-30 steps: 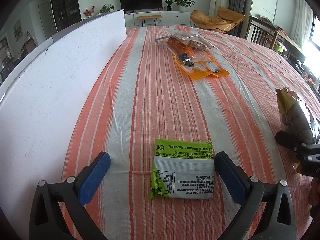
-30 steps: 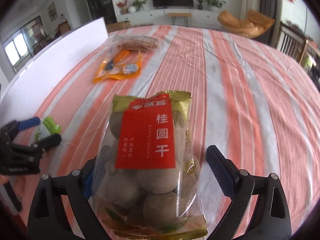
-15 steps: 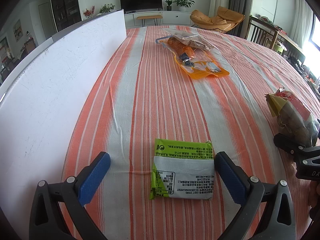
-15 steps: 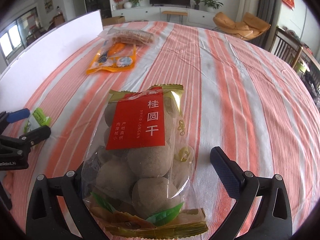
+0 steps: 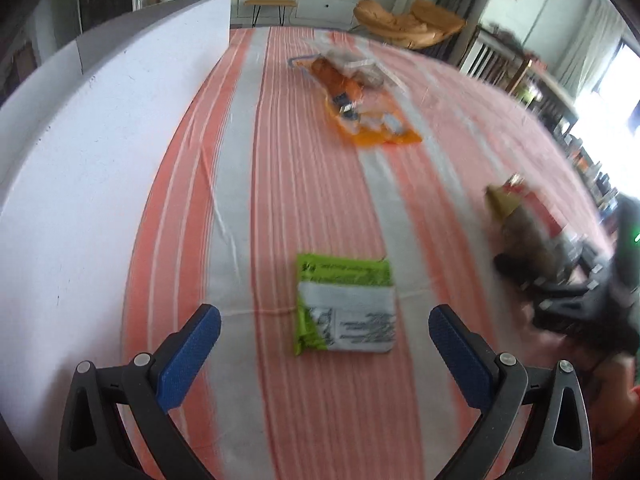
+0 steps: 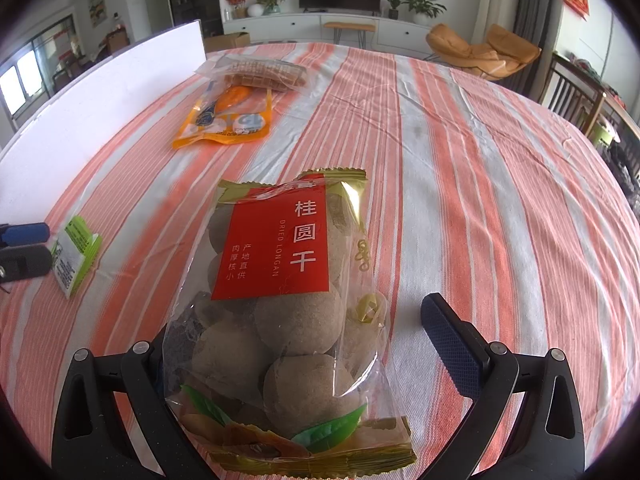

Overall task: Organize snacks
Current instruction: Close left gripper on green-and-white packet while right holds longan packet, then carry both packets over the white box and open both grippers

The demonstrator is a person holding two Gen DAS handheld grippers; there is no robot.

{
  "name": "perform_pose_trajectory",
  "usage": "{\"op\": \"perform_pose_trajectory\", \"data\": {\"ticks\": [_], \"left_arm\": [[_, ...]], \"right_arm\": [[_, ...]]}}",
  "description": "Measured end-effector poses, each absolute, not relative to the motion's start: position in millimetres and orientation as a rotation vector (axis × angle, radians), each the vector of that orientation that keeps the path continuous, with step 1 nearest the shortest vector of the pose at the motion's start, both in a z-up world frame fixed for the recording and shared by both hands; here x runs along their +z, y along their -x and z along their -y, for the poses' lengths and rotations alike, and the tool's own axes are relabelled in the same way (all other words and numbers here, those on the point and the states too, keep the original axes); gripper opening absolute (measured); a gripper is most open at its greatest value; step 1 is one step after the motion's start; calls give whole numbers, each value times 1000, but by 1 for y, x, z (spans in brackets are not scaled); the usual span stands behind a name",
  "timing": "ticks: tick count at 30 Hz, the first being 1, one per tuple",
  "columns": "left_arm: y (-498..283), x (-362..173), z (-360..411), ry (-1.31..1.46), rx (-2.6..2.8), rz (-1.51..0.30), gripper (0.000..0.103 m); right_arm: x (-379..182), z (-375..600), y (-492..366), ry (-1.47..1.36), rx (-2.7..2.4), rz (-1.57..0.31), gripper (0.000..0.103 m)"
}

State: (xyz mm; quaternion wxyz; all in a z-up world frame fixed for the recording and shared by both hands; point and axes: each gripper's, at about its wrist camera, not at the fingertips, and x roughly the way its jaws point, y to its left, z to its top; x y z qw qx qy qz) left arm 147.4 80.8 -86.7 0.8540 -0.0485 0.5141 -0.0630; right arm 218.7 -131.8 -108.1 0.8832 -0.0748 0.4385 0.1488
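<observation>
A clear bag of dried longan [image 6: 280, 300] with a red label lies on the striped tablecloth [image 6: 480, 200] between the jaws of my right gripper [image 6: 298, 316]. The jaws stand wide, and the right pad [image 6: 448, 344] is clear of the bag; the left pad is hidden behind it. My left gripper [image 5: 324, 314] hangs open over a green and white packet [image 5: 344, 312] that lies flat on the cloth just beyond its fingertips. In the blurred left wrist view the longan bag [image 5: 520, 228] and the right gripper [image 5: 580, 304] show at the right.
An orange pouch [image 6: 224, 120] and a clear bag of brown biscuits [image 6: 264, 72] lie together at the far side of the table. A white board [image 5: 80, 160] stands along the left edge. Chairs and a TV unit lie beyond the table.
The longan bag has tipped forward from upright onto the cloth, and the right gripper's jaws have spread away from it. The left gripper's view has tilted and blurred a little.
</observation>
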Motion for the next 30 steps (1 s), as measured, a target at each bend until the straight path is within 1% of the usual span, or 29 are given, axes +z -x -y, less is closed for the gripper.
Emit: {"op": "perform_pose_trajectory", "data": {"ticks": [4,6,8,10,13,14,15,16,17,20,23,26,28,30], "left_arm": [[-146,-98,-59,-12,-36,-1117,101],[-142,-96,-52,-18,-35,-1081,90],[-136,-89,-51,-27,-45,-1032,50],[-135,-88,-56,-15,-44,-1037,49],[-129,-84,-70,76,-49,-1017,49],[-125,-80,-76,129,-63,-1006,49],[-122,-75,-80,171,-77,-994,49],[-117,-67,-86,214,-93,-975,49],[-116,-59,-89,236,-104,-959,49],[-109,-24,-109,305,-127,-891,49],[-106,16,-150,335,-85,-812,49],[-105,40,-209,304,56,-771,49],[-104,44,-249,271,174,-780,50],[-103,44,-279,244,270,-781,51]], "right_arm": [[-108,132,-218,156,309,-913,102],[-108,132,-218,154,310,-914,102],[-107,133,-217,164,313,-949,102],[-102,134,-220,171,316,-1029,102],[-84,138,-218,148,360,-1038,100],[-79,138,-218,148,377,-1039,89],[-75,138,-219,147,405,-1060,71],[-73,138,-220,150,405,-1079,70],[-71,137,-222,165,382,-1099,66],[-54,135,-223,80,413,-1106,65],[-11,110,-220,-24,500,-1033,65],[40,54,-219,-61,628,-941,65],[72,2,-222,-87,737,-897,65],[90,-47,-226,-106,822,-880,66]]}}
